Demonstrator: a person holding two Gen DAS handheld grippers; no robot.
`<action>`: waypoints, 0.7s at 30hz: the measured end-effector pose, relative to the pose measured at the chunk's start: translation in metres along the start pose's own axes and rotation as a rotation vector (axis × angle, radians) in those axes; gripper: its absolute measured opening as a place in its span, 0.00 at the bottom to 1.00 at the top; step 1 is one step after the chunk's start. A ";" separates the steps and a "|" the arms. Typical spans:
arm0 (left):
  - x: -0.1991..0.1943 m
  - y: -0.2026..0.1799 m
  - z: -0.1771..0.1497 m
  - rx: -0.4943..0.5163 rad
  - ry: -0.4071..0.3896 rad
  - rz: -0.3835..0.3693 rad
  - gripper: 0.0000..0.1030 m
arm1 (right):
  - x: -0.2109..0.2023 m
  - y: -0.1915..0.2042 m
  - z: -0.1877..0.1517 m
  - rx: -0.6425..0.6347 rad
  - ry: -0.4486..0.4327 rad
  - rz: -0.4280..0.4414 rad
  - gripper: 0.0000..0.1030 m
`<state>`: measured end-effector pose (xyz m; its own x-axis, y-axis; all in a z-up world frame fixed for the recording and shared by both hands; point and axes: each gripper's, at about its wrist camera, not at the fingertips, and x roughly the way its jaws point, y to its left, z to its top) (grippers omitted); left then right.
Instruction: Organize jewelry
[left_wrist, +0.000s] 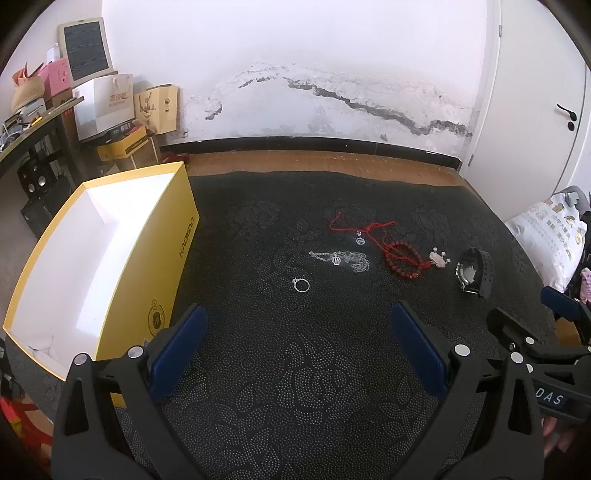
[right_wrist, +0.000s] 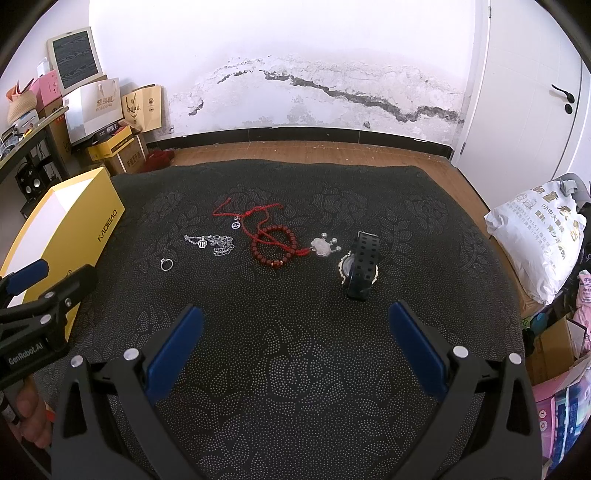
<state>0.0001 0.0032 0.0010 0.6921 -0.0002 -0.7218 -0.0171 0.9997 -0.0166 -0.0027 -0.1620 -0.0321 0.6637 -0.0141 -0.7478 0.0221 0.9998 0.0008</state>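
Observation:
Jewelry lies on a dark patterned mat (left_wrist: 295, 369). A silver ring (left_wrist: 300, 284) (right_wrist: 167, 264), a silver chain (left_wrist: 341, 260) (right_wrist: 212, 244), a red cord necklace with a small pendant (left_wrist: 360, 230) (right_wrist: 245, 216), a red bead bracelet (left_wrist: 403, 259) (right_wrist: 274, 245), a pale pendant (left_wrist: 439, 259) (right_wrist: 322, 246) and a black watch (left_wrist: 474, 272) (right_wrist: 360, 264). An open yellow box (left_wrist: 147, 266) (right_wrist: 88, 221) with a white inside stands at the left. My left gripper (left_wrist: 298, 325) and right gripper (right_wrist: 295, 325) are open and empty, short of the jewelry.
Boxes and paper bags (left_wrist: 110, 103) are stacked by the cracked wall at the far left. A white sack (right_wrist: 535, 236) lies right of the mat. A door (right_wrist: 535, 92) stands at the right. Wooden floor (left_wrist: 314, 162) lies behind the mat.

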 end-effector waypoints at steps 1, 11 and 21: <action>0.000 0.000 0.000 0.000 -0.001 -0.001 0.94 | 0.000 0.000 0.000 0.000 0.000 0.000 0.95; 0.000 -0.002 0.000 0.004 -0.004 0.000 0.94 | 0.001 0.000 0.000 -0.001 0.001 -0.001 0.95; 0.000 -0.003 0.000 0.008 -0.004 -0.001 0.94 | 0.000 0.000 0.000 0.000 0.001 -0.001 0.95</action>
<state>0.0003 -0.0003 0.0011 0.6949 -0.0007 -0.7191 -0.0108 0.9999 -0.0115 -0.0028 -0.1619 -0.0321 0.6633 -0.0149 -0.7482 0.0225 0.9997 0.0000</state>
